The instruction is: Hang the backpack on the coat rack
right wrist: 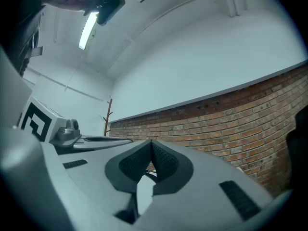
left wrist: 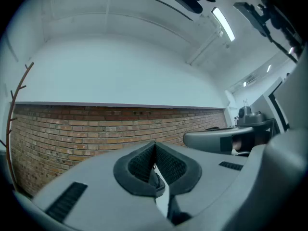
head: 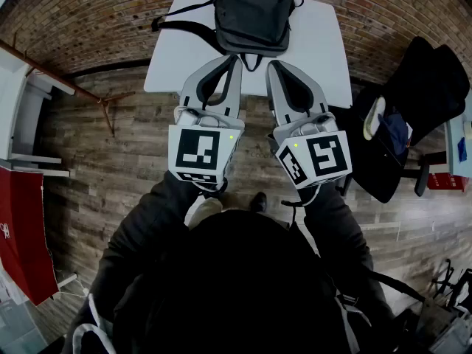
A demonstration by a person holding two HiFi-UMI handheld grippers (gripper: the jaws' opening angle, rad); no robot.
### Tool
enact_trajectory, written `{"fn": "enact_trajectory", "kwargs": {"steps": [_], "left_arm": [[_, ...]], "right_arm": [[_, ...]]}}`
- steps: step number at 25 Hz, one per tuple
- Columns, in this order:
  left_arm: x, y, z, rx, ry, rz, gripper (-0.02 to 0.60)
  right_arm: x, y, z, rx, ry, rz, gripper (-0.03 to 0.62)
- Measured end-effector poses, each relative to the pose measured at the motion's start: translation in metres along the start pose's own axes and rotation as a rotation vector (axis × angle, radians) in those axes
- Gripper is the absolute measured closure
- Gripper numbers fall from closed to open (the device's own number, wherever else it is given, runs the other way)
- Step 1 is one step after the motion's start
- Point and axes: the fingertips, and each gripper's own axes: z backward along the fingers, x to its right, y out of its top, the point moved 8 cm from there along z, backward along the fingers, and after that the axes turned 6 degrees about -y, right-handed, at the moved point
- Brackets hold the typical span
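1. We are seeing a white table (head: 321,50) standing against a brick wall (head: 88,21).
2. We are seeing dark clothing (head: 428,87) piled right of it, over a wood floor (head: 110,168).
3. We are noticing a red panel (head: 23,234) far left.

White table (head: 324,57) is set on wood-plank floor (head: 110,161) by a brick wall (head: 88,21). Dark backpack (head: 252,13) is laid on its far half, one strap (head: 184,26) trailed left over the tabletop. Coat rack (head: 59,76) is stood on the floor, left of the table
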Motion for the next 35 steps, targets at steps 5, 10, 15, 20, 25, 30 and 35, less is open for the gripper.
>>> {"fn": "enact_trajectory", "kwargs": {"steps": [5, 10, 15, 20, 25, 30, 35], "left_arm": [[-0.01, -0.006, -0.001, 0.006, -0.003, 0.001, 0.572], [-0.02, -0.022, -0.001, -0.012, -0.006, 0.032, 0.572], [-0.042, -0.041, 0.0, -0.038, -0.019, 0.064, 0.572], [-0.072, -0.065, 0.003, -0.045, -0.045, 0.086, 0.572], [-0.111, -0.081, 0.01, -0.054, -0.077, 0.112, 0.572], [-0.14, -0.088, 0.013, -0.039, -0.15, 0.125, 0.572], [-0.159, -0.092, 0.016, -0.022, -0.185, 0.144, 0.572]], "right_arm": [[-0.003, -0.006, -0.009, -0.001, -0.005, 0.001, 0.588], [-0.005, -0.019, -0.014, -0.036, -0.017, -0.007, 0.588], [-0.01, -0.03, -0.025, -0.07, -0.046, -0.017, 0.588], [-0.005, -0.044, -0.029, -0.093, -0.133, -0.013, 0.587], [-0.01, -0.05, -0.042, -0.097, -0.231, -0.013, 0.586], [-0.032, -0.05, -0.063, -0.093, -0.299, 0.008, 0.585], [-0.045, -0.058, -0.075, -0.132, -0.313, 0.022, 0.584]]}}
